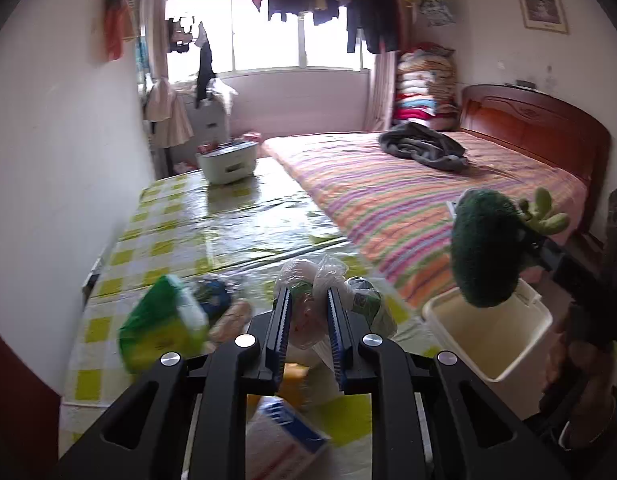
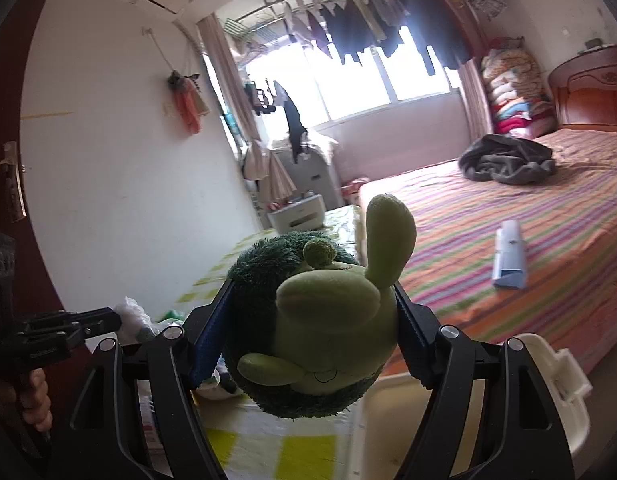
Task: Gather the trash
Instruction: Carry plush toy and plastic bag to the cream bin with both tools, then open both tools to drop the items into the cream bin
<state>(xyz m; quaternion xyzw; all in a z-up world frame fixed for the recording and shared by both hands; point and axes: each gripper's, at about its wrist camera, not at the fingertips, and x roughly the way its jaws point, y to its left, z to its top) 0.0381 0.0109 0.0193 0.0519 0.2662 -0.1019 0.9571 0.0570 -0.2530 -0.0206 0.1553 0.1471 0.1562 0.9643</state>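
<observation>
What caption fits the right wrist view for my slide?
Right gripper clamps a green plush toy above a white bin, beside a striped bed.

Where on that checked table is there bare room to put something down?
The middle of the checked table is bare, between the white box at its far end and the litter near the fingers. That near end is crowded: green packet, crumpled plastic bag, blue-and-white box. The white bin beside the striped bed looks empty.
</observation>
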